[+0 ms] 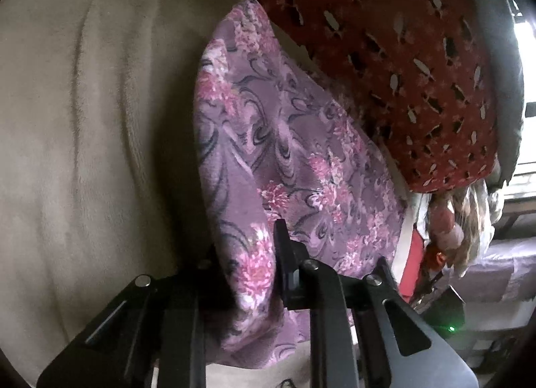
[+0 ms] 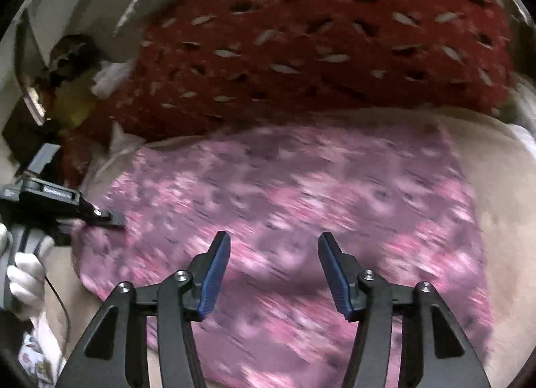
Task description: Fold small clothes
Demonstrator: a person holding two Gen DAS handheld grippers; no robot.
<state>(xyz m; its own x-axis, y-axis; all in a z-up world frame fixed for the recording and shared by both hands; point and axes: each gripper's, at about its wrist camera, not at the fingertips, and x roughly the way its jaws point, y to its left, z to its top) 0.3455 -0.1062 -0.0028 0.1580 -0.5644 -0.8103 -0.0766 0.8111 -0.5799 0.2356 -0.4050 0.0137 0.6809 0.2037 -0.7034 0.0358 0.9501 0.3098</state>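
A purple cloth with pink flowers [image 1: 284, 140] lies spread on a beige blanket [image 1: 83, 120]. My left gripper [image 1: 259, 254] is shut on a raised fold at the cloth's near edge; the fold hides one finger. In the right wrist view the same cloth [image 2: 301, 194] looks blurred. There the left gripper [image 2: 115, 219] pinches the cloth's left edge, held by a white-gloved hand [image 2: 23, 270]. My right gripper [image 2: 273, 244] hangs open just above the middle of the cloth, with nothing between its blue pads [image 2: 214, 274].
A dark red cushion with pale leaf shapes [image 2: 318, 53] lies just behind the cloth, also seen as the red cushion [image 1: 385, 36]. Hanging clutter [image 1: 452, 220] and a dark device with a green light [image 1: 450, 327] sit at the right. Beige blanket [image 2: 502, 170] surrounds the cloth.
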